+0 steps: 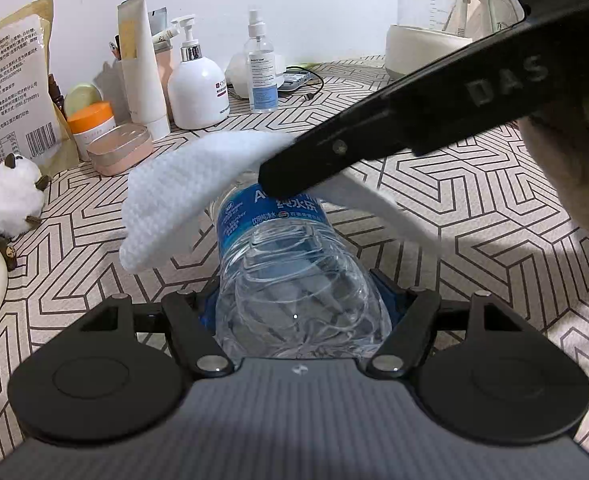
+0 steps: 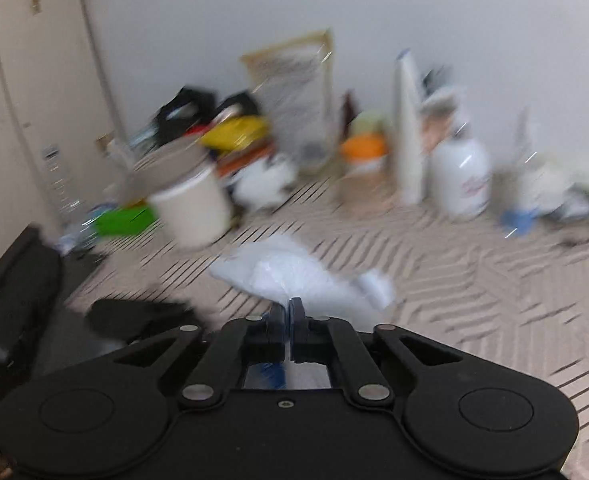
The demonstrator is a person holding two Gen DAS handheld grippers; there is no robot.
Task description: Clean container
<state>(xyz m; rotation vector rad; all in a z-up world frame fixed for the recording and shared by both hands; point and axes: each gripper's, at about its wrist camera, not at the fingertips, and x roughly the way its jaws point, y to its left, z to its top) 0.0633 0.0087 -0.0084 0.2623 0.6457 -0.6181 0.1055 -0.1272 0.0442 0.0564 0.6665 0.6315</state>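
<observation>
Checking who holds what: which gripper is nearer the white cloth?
Right. The right gripper is pinching the white cloth between its fingertips; the left gripper clamps the water bottle below it.

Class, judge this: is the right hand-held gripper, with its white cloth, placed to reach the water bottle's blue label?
Probably yes: the right hand-held gripper, shut on the white cloth, already sits over the water bottle near its blue label, with nothing between them.

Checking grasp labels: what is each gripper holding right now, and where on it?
Left gripper grips the clear water bottle around its lower body. Right gripper pinches the white cloth at its near edge, over the bottle's top.
</observation>
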